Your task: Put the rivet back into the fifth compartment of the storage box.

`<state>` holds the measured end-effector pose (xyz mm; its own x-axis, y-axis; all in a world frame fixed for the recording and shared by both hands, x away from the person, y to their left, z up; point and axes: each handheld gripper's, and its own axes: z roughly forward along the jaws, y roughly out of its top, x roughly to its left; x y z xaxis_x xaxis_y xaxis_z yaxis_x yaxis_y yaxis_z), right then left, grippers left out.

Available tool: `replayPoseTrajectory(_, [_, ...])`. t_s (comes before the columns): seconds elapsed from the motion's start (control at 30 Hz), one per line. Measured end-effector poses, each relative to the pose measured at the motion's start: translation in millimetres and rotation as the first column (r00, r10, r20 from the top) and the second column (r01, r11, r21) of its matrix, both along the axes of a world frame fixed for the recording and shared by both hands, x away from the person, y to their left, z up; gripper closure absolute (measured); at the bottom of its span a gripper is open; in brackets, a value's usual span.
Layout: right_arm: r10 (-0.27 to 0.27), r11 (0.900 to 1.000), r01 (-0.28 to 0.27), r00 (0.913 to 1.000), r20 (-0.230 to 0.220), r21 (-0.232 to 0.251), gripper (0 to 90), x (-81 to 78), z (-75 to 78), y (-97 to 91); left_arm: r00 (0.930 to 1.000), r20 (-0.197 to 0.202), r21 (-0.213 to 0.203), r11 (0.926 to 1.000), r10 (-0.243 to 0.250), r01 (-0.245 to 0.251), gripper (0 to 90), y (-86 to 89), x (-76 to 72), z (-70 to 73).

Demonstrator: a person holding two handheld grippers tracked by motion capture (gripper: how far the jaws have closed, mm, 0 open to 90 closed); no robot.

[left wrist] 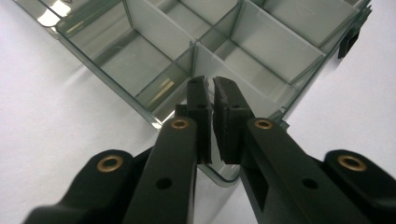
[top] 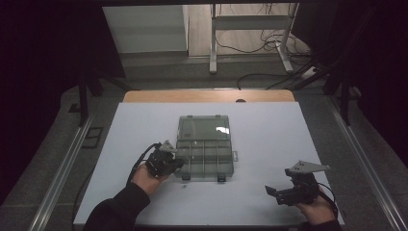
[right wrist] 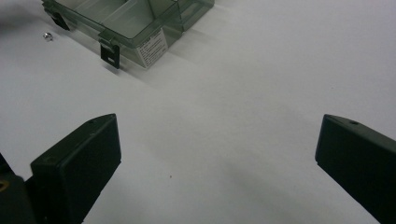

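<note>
A clear, grey-tinted plastic compartment box [top: 205, 155] is lying open mid-table, its lid [top: 203, 127] lying flat behind, dividers showing.

White sheet [top: 269, 144] covers the table top; bare wood strip [top: 207, 96] shows along far edge w/ a small dark notch [top: 240, 101] near its middle. Tiny metal bit, maybe a screw or nut [top: 183, 186], lies on the sheet nr the front edge; too small to tell which. Metal rails [top: 60, 178] run along both sides of the table. Beyond: grey floor, white metal frame on two legs [top: 250, 29], loose black cables [top: 269, 43] trailing under and beside it. Dark drapes [top: 43, 57] left & right.
</note>
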<state>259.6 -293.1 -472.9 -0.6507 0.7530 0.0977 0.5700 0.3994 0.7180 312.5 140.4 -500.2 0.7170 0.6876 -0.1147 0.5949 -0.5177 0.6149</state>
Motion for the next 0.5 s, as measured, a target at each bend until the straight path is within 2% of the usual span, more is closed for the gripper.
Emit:
replayPoseTrajectory(0.13, [-0.001,1.0,0.001,1.0,-0.002,-0.001,0.1,0.2,-0.1,-0.2,1.0,0.002,0.004,1.0,0.002,-0.002,79.2,0.4,0.3,-0.8])
replayPoseTrajectory(0.5, [-0.003,1.0,0.003,1.0,0.002,-0.001,0.2,-0.1,0.1,-0.2,0.9997,0.01,-0.038,0.999,0.022,-0.022,65.8,4.0,-3.9,5.5])
